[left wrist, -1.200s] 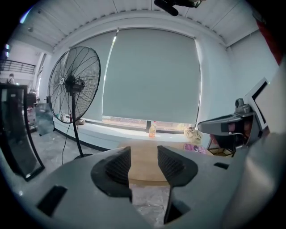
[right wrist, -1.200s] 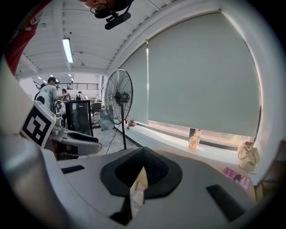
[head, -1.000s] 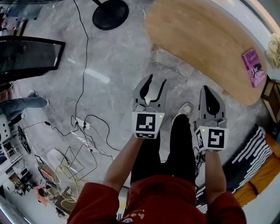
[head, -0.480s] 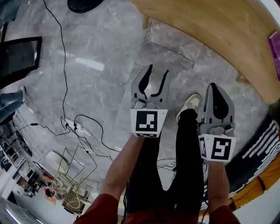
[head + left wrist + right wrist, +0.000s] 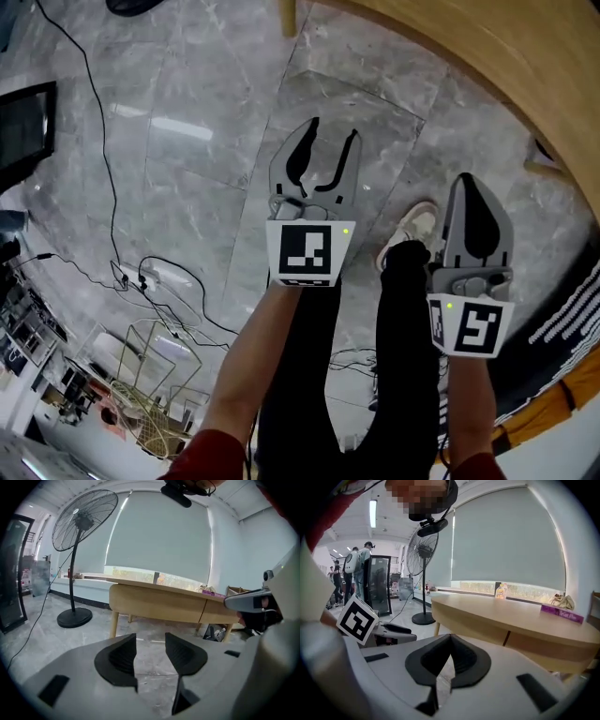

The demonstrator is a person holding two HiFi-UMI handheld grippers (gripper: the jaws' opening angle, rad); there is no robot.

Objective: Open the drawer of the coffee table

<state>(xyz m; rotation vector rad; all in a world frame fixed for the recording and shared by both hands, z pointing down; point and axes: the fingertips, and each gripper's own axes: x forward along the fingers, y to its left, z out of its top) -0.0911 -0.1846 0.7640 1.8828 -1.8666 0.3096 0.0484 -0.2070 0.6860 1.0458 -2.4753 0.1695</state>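
Observation:
The wooden coffee table (image 5: 487,56) fills the head view's top right corner, and one leg (image 5: 290,17) shows at the top edge. In the left gripper view the table (image 5: 159,603) stands ahead, and a dark seam (image 5: 204,611) splits its side panel. No drawer handle shows. My left gripper (image 5: 333,141) hangs over the grey floor, short of the table. It is open with nothing between its pads (image 5: 123,657). My right gripper (image 5: 472,187) is beside it, shut and empty, with its pads (image 5: 461,656) touching. The table's long side (image 5: 520,641) lies just past them.
A standing fan (image 5: 77,550) rises to the left of the table. Cables and a power strip (image 5: 150,277) trail over the floor at left, near a wire rack (image 5: 159,375). A purple book (image 5: 562,613) lies on the tabletop. My own shoe (image 5: 412,225) is between the grippers.
Both grippers have sunk toward the floor, side by side. In the head view the table has slid toward the top right and the fan base has left the frame. The jaws look unchanged.

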